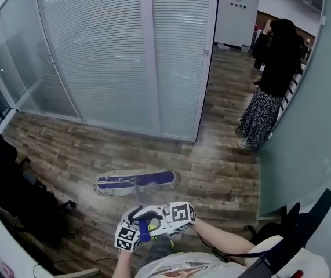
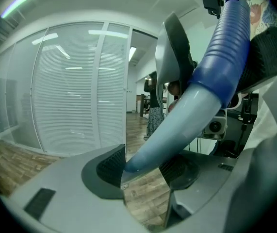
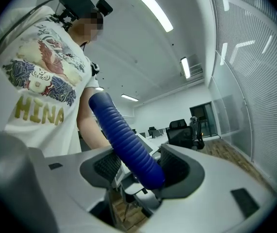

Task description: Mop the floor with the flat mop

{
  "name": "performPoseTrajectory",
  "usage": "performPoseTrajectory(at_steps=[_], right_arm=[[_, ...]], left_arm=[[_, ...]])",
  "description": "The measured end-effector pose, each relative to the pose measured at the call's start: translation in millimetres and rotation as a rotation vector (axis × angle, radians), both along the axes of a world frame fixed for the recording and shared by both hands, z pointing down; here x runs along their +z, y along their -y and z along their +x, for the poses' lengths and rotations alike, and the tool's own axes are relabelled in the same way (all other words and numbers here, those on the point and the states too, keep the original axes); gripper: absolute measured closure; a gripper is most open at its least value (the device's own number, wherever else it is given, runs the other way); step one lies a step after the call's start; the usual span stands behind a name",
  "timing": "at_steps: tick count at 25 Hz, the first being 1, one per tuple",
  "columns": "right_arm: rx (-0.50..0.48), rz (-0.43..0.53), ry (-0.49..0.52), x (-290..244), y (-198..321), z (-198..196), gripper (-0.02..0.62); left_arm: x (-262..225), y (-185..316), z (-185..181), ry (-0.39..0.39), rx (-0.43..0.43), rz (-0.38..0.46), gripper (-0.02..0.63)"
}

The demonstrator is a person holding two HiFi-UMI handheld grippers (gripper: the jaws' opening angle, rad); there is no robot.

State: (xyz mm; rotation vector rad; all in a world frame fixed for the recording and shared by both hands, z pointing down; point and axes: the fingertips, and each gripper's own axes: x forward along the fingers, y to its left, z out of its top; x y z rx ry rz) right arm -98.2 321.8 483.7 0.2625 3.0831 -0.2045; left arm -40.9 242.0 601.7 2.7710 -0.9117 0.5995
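The flat mop's blue and white head [image 1: 136,182] lies flat on the wood floor a little ahead of me, long side across the view. Its handle [image 1: 145,229] rises toward me between both grippers. In the left gripper view my left gripper [image 2: 143,168] is shut on the handle's pale blue lower part [image 2: 177,125], just below the ribbed grip. In the right gripper view my right gripper [image 3: 140,171] is shut on the dark blue ribbed grip [image 3: 126,140]. Both marker cubes, left [image 1: 127,237] and right [image 1: 181,213], sit close together at the head view's bottom.
A glass partition with white blinds [image 1: 124,57] runs across the far side. A person in a dark top and patterned skirt [image 1: 272,86] stands in the corridor at the right, beside a pale wall [image 1: 304,143]. Black office chairs [image 1: 8,184] crowd the left.
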Motion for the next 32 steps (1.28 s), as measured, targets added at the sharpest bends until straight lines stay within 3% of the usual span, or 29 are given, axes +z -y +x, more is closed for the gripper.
performPoseTrajectory(at_steps=[6,10,25,32], right_arm=[[-0.04,-0.003,0.0,7.9,-99.7,32.2,0.359],[-0.03,-0.006,-0.002,9.9,-121.7,35.1,0.357],[-0.104,0.009,0.003,11.5,-76.2,44.7,0.354],[-0.167,0.024,-0.089,49.1,-34.2,26.2,0.347]], left_arm=[[8.5,-97.5,29.2,0.027,-0.01,0.002,0.425],[11.2,-119.6,32.2,0.035,0.002,0.008,0.425],[9.5,-72.6,42.3,-0.03,-0.043,0.016,0.423],[46.2,-24.7,25.6,0.11,0.006,-0.004,0.419]])
